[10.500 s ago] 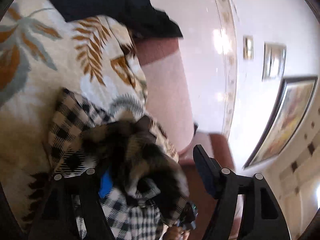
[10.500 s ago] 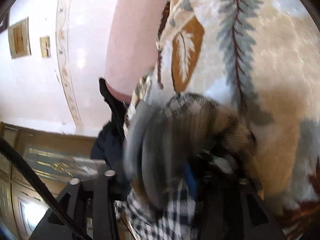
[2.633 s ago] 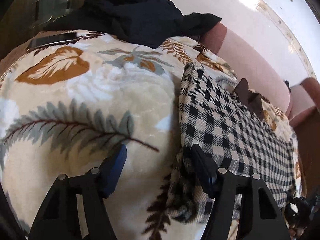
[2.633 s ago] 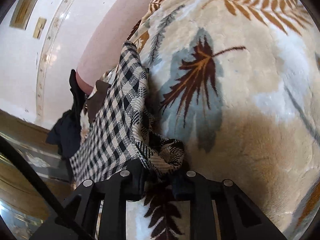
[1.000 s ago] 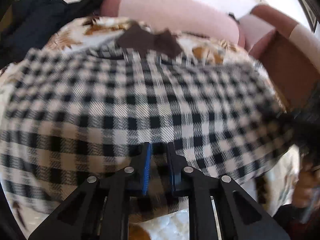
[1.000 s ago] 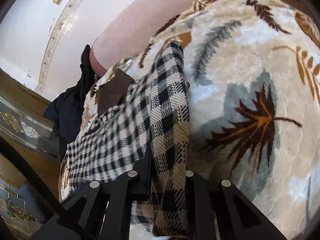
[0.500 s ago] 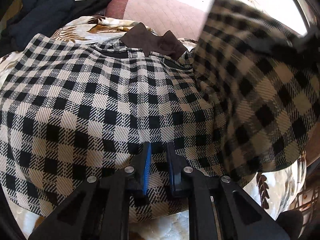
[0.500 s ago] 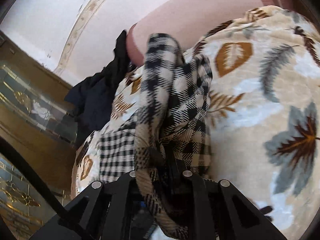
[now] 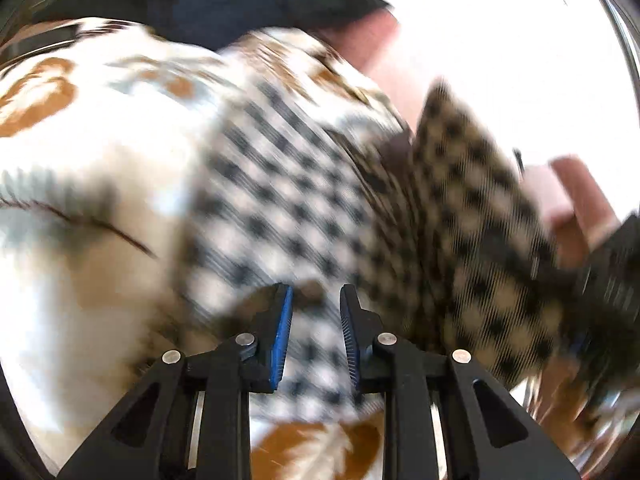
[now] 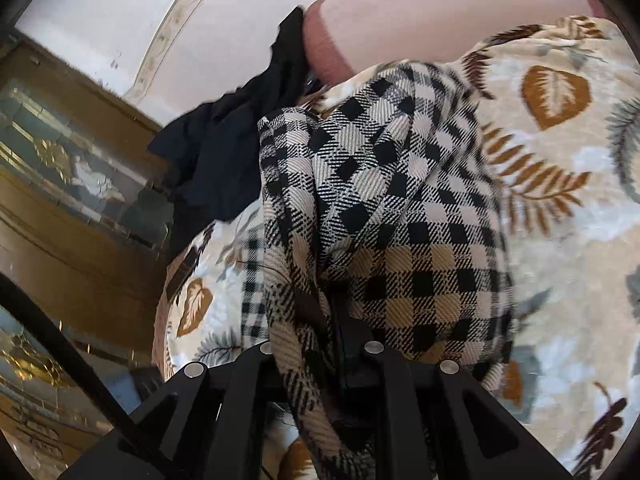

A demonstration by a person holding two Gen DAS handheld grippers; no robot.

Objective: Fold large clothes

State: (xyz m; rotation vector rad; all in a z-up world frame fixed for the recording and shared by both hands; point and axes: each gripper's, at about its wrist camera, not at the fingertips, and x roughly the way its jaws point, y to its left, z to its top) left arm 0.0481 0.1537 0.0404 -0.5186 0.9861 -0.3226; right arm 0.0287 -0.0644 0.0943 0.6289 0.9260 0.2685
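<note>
A black-and-cream checked shirt point(image 9: 288, 200) lies on a leaf-patterned blanket point(image 9: 80, 160); this view is motion-blurred. My left gripper point(image 9: 314, 312) is over the shirt's near edge, its jaws a small way apart with nothing pinched between them. My right gripper point(image 10: 336, 320) is shut on a bunched fold of the checked shirt point(image 10: 380, 200) and holds it lifted above the blanket point(image 10: 560, 200). That lifted flap also shows at the right of the left wrist view point(image 9: 480, 220).
A dark garment point(image 10: 232, 152) is heaped at the blanket's far end, against a pink sofa back point(image 10: 440, 8). It also shows in the left wrist view point(image 9: 224, 0). A wood-and-glass cabinet point(image 10: 80, 184) stands to the left.
My left gripper has let go of the shirt's edge, opened slightly and swung left. My right gripper has carried its lifted fold further over the shirt.
</note>
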